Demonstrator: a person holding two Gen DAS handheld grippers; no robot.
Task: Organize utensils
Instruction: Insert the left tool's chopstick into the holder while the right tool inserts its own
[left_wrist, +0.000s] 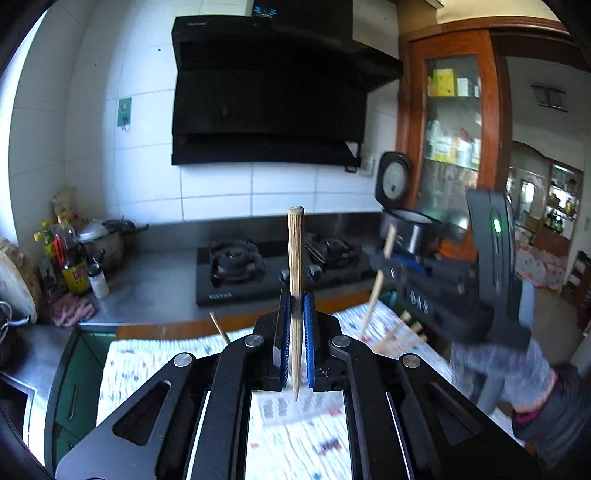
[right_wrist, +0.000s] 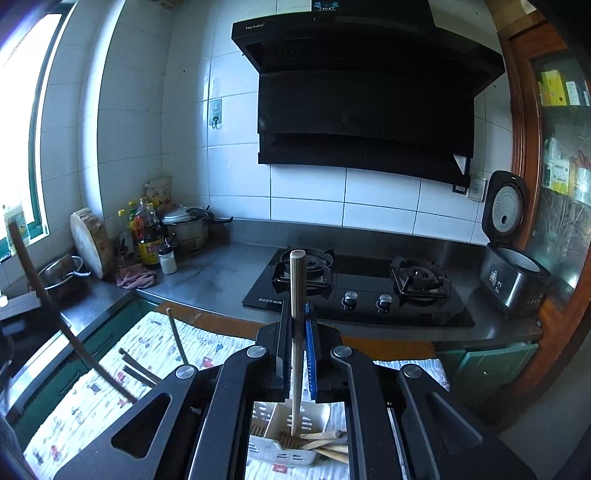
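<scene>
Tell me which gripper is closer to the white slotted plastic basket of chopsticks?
Right. The right gripper hangs above the white plastic basket, its wooden chopstick pointing at it; the left gripper sits far off to the left.

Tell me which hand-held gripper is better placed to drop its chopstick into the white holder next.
Right. Its chopstick hangs tip-down directly over the white holder. The left hand-held gripper shows only patterned cloth below its chopstick.

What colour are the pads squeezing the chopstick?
Blue pads on the left gripper, clearest in the left wrist view.
</scene>
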